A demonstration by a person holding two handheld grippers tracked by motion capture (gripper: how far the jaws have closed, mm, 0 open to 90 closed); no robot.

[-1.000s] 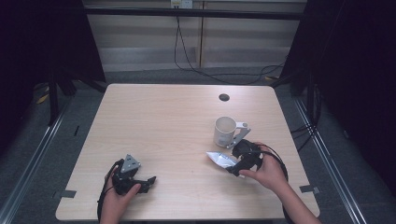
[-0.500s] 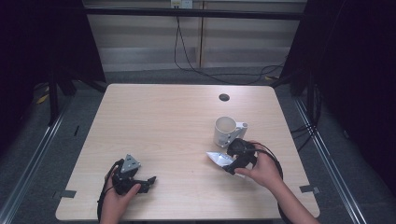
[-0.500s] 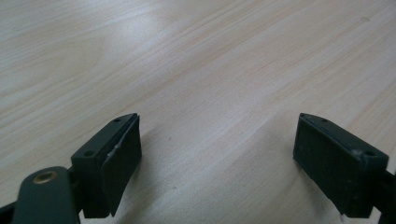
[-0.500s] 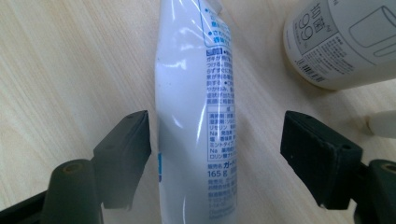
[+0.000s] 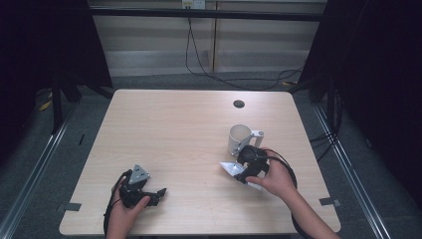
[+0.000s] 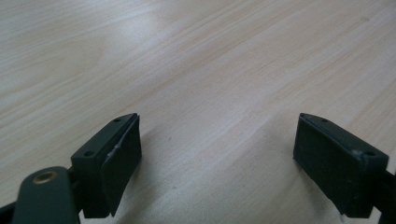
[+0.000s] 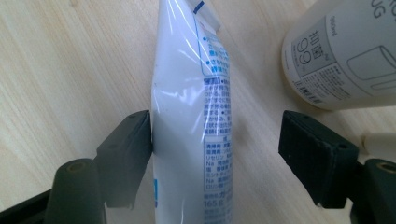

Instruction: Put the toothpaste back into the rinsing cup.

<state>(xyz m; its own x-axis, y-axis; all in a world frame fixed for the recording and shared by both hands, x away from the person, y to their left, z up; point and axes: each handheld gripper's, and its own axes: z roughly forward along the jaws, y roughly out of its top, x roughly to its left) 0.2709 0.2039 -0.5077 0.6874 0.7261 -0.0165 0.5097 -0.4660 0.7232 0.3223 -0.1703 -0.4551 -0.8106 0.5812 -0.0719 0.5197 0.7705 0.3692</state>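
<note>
A white squeeze tube (image 7: 187,116) with blue print lies on the wooden table (image 5: 179,129), in front of a cream mug (image 5: 240,138). My right gripper (image 7: 217,126) straddles the tube. Its left pad rests against the tube's side, while the right pad stands well clear of it, so the gripper is open. In the high view the right gripper (image 5: 243,174) sits low over the tube (image 5: 228,168), just in front of the mug. My left gripper (image 5: 157,195) rests near the front left of the table, and in its own view it (image 6: 217,126) is open over bare wood.
The mug (image 7: 336,51), with a printed label, stands close to the right jaw in the right gripper view. A small dark round grommet (image 5: 239,104) sits in the tabletop at the back. Dark floor and cables surround the table.
The right hand and gripper have edged slightly left and closer to the mug, staying over the tube. The left gripper has not moved.
</note>
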